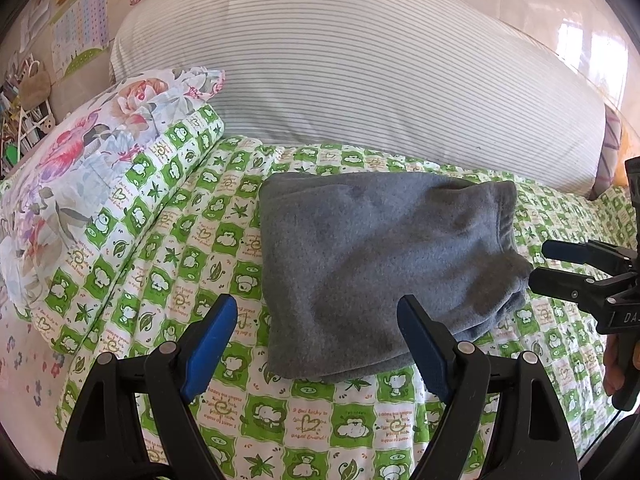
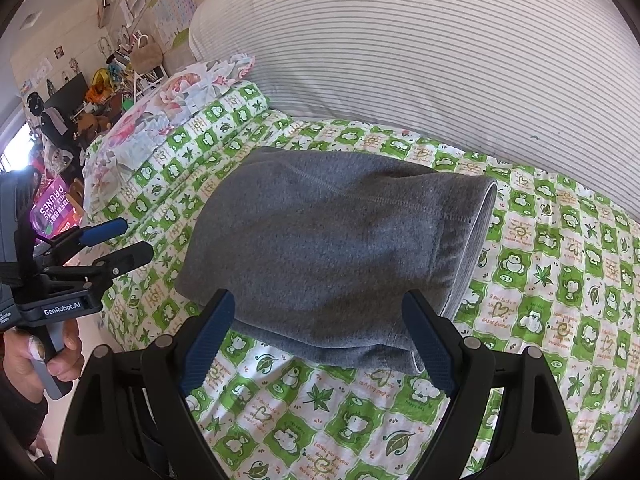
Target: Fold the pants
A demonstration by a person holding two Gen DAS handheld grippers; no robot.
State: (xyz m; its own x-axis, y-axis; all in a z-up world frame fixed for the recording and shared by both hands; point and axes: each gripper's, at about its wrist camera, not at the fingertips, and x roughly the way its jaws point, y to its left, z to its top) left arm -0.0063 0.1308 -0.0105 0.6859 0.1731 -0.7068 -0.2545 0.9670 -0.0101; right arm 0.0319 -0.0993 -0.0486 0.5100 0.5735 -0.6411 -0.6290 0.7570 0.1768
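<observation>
Grey fleece pants (image 1: 372, 264) lie folded into a compact rectangle on the green-and-white patterned bedspread (image 1: 168, 264); they also show in the right wrist view (image 2: 328, 248). My left gripper (image 1: 316, 344) is open and empty, just in front of the bundle's near left edge. My right gripper (image 2: 320, 340) is open and empty, at the bundle's near edge by the hem. Each gripper shows in the other's view: the right (image 1: 540, 268) beside the pants' right end, the left (image 2: 132, 240) off the bed's left side.
A large striped white duvet (image 1: 360, 64) fills the back of the bed. A floral pillow (image 1: 80, 168) lies on the left. Cluttered shelves and toys (image 2: 100, 92) stand beyond the bed's left edge.
</observation>
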